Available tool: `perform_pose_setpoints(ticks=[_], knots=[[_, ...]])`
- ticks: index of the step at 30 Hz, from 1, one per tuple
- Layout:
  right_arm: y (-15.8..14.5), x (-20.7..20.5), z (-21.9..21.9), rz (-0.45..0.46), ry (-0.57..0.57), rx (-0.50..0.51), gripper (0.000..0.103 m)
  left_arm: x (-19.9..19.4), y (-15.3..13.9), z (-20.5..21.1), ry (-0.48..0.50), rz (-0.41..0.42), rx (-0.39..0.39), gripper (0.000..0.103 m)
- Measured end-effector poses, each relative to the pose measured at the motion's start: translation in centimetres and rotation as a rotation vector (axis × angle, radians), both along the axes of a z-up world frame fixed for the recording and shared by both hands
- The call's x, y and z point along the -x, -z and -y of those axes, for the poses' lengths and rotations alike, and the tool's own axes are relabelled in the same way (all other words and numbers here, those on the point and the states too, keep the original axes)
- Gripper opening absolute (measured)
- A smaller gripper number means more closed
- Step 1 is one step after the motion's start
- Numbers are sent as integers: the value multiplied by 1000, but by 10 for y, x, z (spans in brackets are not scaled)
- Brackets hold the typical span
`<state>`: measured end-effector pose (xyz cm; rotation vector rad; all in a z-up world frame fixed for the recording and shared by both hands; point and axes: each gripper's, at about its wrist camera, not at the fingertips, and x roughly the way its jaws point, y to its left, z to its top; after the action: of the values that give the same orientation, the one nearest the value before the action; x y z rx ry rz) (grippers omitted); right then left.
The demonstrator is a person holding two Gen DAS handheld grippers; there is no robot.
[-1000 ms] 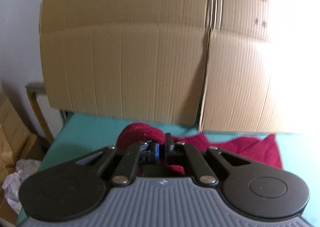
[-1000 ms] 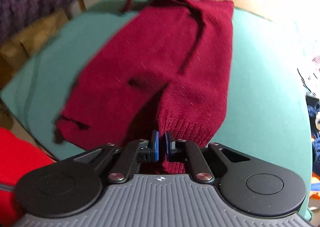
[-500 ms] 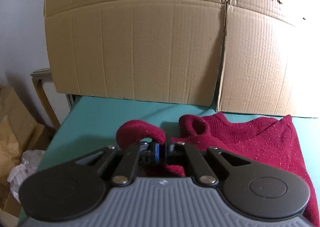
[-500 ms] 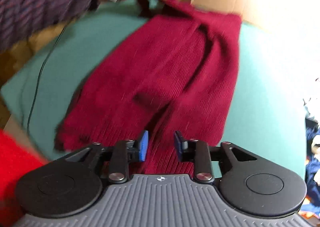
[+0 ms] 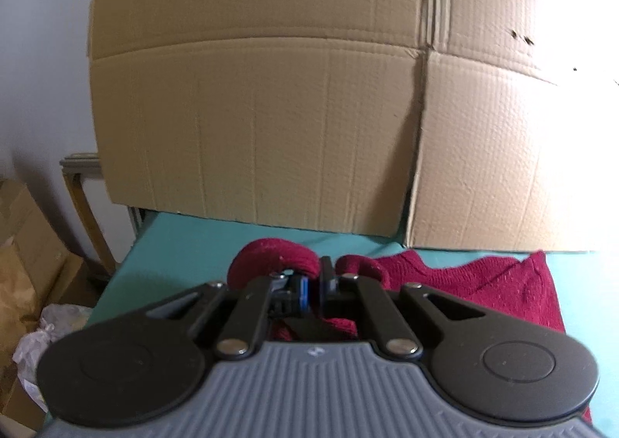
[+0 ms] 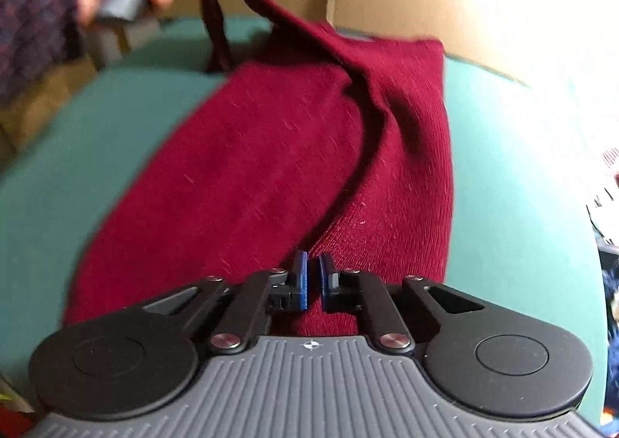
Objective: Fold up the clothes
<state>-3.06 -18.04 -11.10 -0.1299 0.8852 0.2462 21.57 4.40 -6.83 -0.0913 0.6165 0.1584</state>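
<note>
Left gripper [image 5: 314, 285] clamped on dark red knit sweater [image 6: 278, 167]; right gripper [image 6: 312, 285] closed, empty, over sweater on teal table [image 6: 514, 183].

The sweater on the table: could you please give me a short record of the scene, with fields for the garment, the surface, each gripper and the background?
garment: dark red knit sweater, mostly flat, one part lifted toward the far left
surface: teal table
left gripper: shut on a fold of the sweater, held above the table
right gripper: shut at the sweater's near edge; whether it pinches the knit cannot be told
background: cardboard sheets standing upright at the table's far edge
</note>
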Motion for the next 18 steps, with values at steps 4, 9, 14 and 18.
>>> perform_pose_setpoints(ticks=[4, 9, 14, 18], knots=[[10, -8, 3, -51, -39, -20, 20, -9, 12, 2, -5, -47, -30, 2], [-2, -9, 6, 32, -66, -13, 38, -7, 21, 1, 2, -68, -27, 2], [18, -42, -8, 128, -92, 158, 42, -5, 20, 3, 5, -67, -31, 3], [38, -68, -13, 186, -109, 239, 38, -1, 13, 4, 11, -62, -23, 4]])
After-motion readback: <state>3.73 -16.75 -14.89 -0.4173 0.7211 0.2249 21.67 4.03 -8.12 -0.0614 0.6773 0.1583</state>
